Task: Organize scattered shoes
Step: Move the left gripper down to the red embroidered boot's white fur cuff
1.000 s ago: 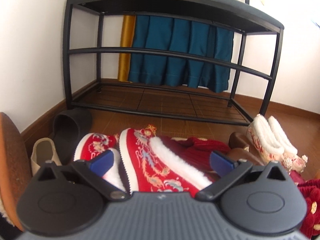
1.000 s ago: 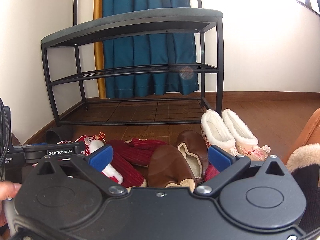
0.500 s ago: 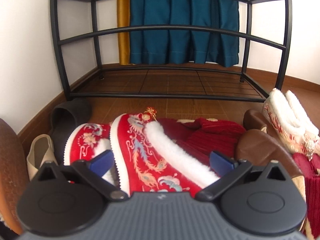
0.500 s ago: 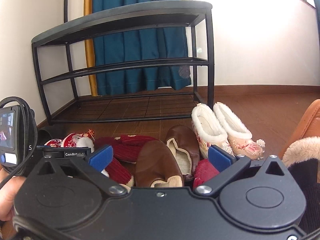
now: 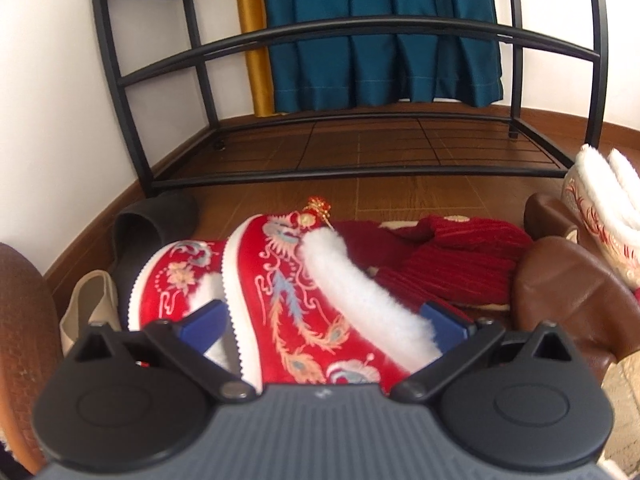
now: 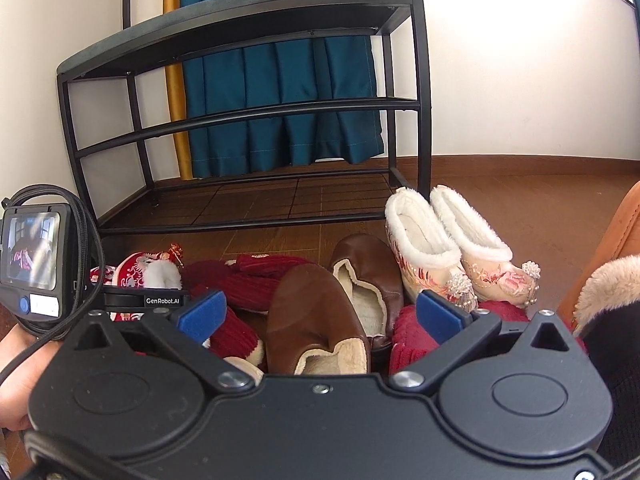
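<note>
A pile of shoes lies on the wooden floor before a black metal shoe rack [image 5: 360,36] [image 6: 248,112]. My left gripper [image 5: 322,322] is open, its blue pads on either side of a red embroidered shoe with white fur trim [image 5: 304,296]; a matching red shoe [image 5: 176,280] lies to its left. My right gripper [image 6: 320,314] is open above a brown leather slipper [image 6: 312,320]. A second brown slipper [image 6: 368,276], dark red corduroy slippers [image 6: 248,284] and a pink fur-lined pair [image 6: 448,248] lie around it.
A black slipper [image 5: 152,224] and a beige shoe [image 5: 92,300] lie by the left wall. A brown sole [image 5: 20,320] fills the left edge. Teal curtain [image 6: 280,60] hangs behind the rack. An orange-brown boot with fur cuff [image 6: 612,272] stands at the right.
My left gripper has moved forward and down, so the red embroidered shoe now lies between its open pads. My right gripper has drifted slightly over the brown slippers.
</note>
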A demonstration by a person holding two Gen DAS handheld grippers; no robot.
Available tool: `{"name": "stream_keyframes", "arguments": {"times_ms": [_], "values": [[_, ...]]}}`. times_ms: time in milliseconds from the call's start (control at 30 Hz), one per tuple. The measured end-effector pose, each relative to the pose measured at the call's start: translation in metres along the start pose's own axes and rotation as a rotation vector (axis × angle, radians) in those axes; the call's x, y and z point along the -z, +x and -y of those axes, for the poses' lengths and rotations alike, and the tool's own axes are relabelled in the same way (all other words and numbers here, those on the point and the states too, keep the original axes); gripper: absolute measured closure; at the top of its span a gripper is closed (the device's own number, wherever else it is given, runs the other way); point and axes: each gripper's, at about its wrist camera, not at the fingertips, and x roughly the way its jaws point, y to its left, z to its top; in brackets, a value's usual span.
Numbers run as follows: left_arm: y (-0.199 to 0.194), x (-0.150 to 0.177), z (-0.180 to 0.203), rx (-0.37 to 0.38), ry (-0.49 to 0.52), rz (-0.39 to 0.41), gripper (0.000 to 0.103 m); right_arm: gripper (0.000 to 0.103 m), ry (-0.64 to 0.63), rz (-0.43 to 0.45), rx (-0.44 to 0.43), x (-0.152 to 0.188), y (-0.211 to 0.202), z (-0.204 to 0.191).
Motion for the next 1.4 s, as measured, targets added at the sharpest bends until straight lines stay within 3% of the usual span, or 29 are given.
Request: {"name": "stream_keyframes", "arguments": {"times_ms": [233, 800, 867, 1067, 1233, 1300, 1400], "values": [[0.007, 0.003, 0.008, -0.031, 0.038, 0.022, 0.0, 0.0, 0.0, -0.01, 0.003, 0.002, 0.005, 0.001], [0.008, 0.009, 0.002, 0.006, 0.002, 0.051, 0.001, 0.0, -0.018, -0.024, 0.002, 0.003, 0.01, -0.004], [0.009, 0.009, -0.001, 0.04, 0.004, 0.044, 0.004, 0.0, -0.024, -0.023, 0.0, 0.002, 0.01, -0.005], [-0.002, 0.011, 0.003, 0.047, 0.04, 0.098, 0.023, 0.0, -0.025, -0.019, 0.006, 0.003, 0.01, -0.005], [-0.011, 0.009, 0.001, 0.072, 0.027, 0.111, 0.047, 0.0, -0.035, -0.019, 0.0, 0.003, 0.008, -0.007], [-0.014, 0.006, -0.002, 0.084, 0.005, 0.102, 0.065, 0.0, -0.031, -0.016, 0.0, 0.002, 0.007, -0.007], [-0.017, -0.001, -0.011, 0.101, -0.063, 0.062, 0.066, 0.0, -0.025, -0.009, 0.002, -0.001, 0.005, -0.006]]}}
